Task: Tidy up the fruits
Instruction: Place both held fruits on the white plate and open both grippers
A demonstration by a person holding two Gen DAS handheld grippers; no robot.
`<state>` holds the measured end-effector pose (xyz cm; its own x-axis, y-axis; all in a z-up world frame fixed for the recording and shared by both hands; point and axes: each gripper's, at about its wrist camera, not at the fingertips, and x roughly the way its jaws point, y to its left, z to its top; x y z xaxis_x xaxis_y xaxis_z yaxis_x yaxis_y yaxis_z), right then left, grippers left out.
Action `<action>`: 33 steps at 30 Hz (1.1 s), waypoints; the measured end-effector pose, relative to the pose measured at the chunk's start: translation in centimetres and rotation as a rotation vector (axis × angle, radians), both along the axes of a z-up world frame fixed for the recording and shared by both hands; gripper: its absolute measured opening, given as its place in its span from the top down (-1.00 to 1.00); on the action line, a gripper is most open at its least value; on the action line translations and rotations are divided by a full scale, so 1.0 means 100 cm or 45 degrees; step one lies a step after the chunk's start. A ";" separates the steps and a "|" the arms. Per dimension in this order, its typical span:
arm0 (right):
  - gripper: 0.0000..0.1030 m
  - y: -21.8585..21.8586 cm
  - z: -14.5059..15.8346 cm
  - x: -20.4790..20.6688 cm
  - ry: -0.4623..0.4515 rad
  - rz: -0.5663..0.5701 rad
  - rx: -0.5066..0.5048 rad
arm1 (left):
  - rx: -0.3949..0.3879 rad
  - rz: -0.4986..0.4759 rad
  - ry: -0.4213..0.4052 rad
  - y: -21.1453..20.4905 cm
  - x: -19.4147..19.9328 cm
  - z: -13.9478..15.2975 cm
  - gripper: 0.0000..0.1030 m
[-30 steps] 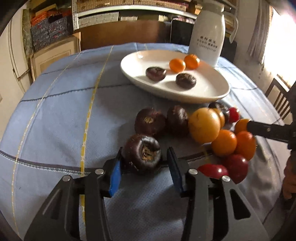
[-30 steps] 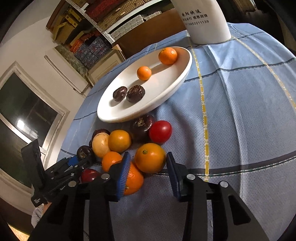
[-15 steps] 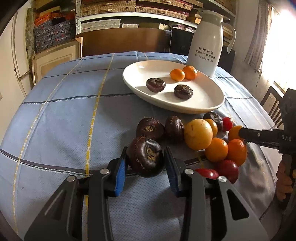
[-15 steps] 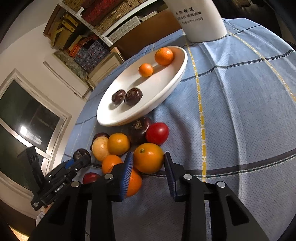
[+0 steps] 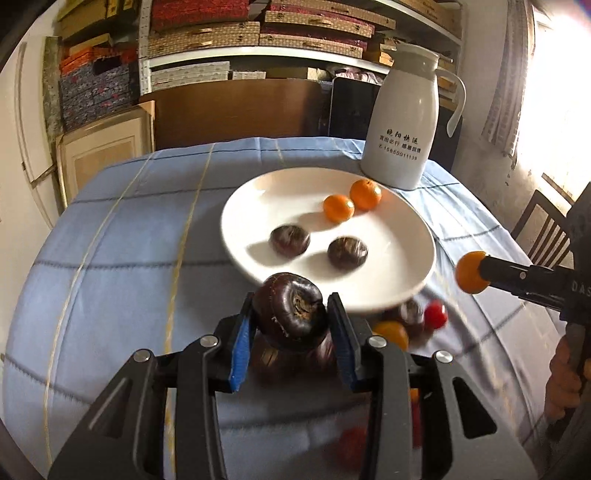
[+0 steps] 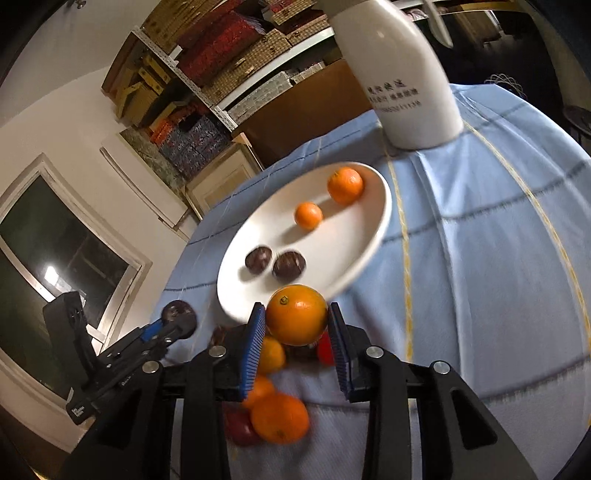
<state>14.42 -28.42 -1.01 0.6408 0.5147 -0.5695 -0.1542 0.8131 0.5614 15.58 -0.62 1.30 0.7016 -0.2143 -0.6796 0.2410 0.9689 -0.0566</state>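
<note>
My left gripper (image 5: pixel 291 332) is shut on a dark brown round fruit (image 5: pixel 290 315) and holds it lifted above the table, just short of the white plate (image 5: pixel 406 273). My right gripper (image 6: pixel 297 332) is shut on an orange (image 6: pixel 296 314), also lifted, near the plate's (image 6: pixel 373 229) near rim. The plate holds two small oranges (image 5: pixel 338 208) and two dark fruits (image 5: pixel 290 240). Loose oranges (image 6: pixel 279 417), red fruits (image 5: pixel 435 318) and dark fruits lie on the blue cloth below both grippers. The right gripper with its orange also shows in the left wrist view (image 5: pixel 471 277).
A tall white thermos jug (image 5: pixel 402 122) stands behind the plate at the back right. The round table wears a blue checked cloth (image 5: pixel 122 243). Shelves with boxes (image 5: pixel 258 33) stand beyond. A wooden chair (image 5: pixel 543 229) is at the right edge.
Both grippers closed on their fruits and lifted them off the cloth, moving up and towards the plate. The fruit pile stays below.
</note>
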 end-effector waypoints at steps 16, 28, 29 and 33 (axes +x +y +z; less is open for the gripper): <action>0.12 0.004 -0.014 0.045 0.027 -0.039 -0.037 | -0.028 0.023 0.044 -0.003 0.035 -0.020 -0.22; -0.10 0.002 -0.019 -0.001 -0.002 -0.032 -0.080 | 0.087 0.213 0.018 0.041 -0.016 -0.030 -0.71; -0.10 0.000 -0.019 -0.005 -0.004 -0.030 -0.068 | 0.089 0.233 0.020 0.046 -0.020 -0.031 -0.71; -0.10 0.001 -0.019 -0.025 -0.001 0.026 -0.036 | 0.074 0.260 0.036 0.059 -0.033 -0.034 -0.75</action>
